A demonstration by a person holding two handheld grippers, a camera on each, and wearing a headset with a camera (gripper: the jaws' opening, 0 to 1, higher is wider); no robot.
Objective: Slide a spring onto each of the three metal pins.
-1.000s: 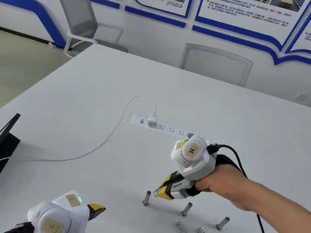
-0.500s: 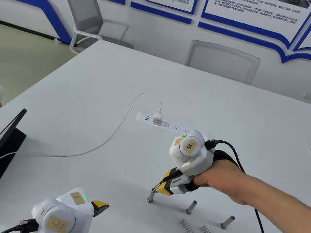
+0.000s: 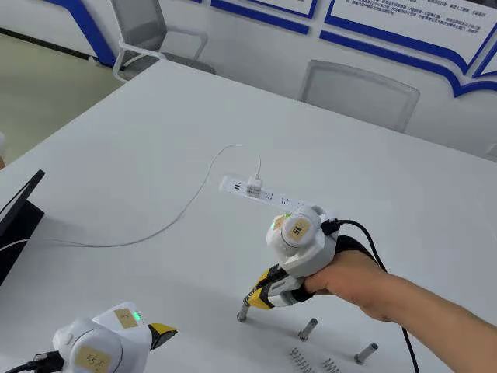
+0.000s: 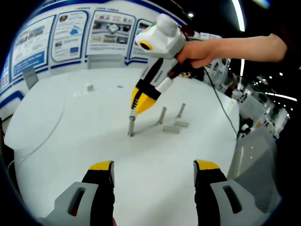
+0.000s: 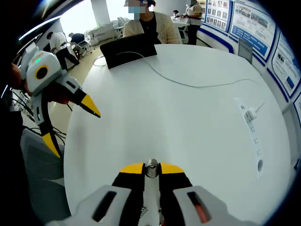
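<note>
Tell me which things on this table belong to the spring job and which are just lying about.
Job: three metal pins; the spring held in the right claw; loose springs beside the pins; the open left claw.
Lying about: power strip, white cable, dark screen, chairs.

Your room is bright and evenly lit; the white table (image 3: 155,140) carries soft shadows. Your gripper views bend at the edges; a ceiling light (image 4: 240,14) streaks the left one's upper right.

A white power strip (image 3: 273,196) lies on the table (image 3: 140,155).
</note>
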